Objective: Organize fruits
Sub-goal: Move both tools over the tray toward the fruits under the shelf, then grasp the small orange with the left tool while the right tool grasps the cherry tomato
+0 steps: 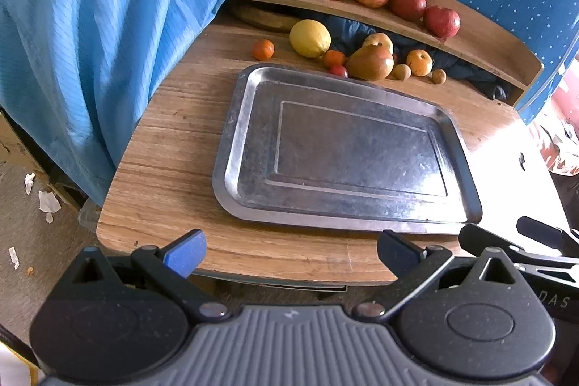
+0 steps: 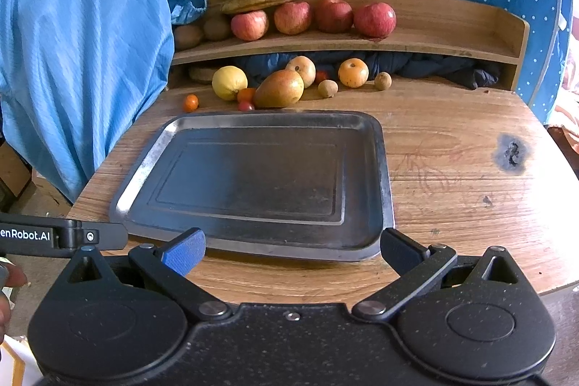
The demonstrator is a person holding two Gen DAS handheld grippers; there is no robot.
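Hovering at table edge, both grippers' fingers [image 1: 184, 257] spread, holding nothing, fruits [image 2: 278, 88] beyond tray [image 2: 383, 176]

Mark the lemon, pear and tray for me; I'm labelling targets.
lemon [image 2: 229, 82], right wrist view, middle of its yellow skin.
pear [image 2: 278, 88], right wrist view, its wide belly.
tray [image 2: 365, 122], right wrist view, far right rim.

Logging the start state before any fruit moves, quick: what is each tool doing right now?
Left tool: open, holding nothing, short of the metal tray.
Right tool: open, holding nothing, at the tray's near edge.
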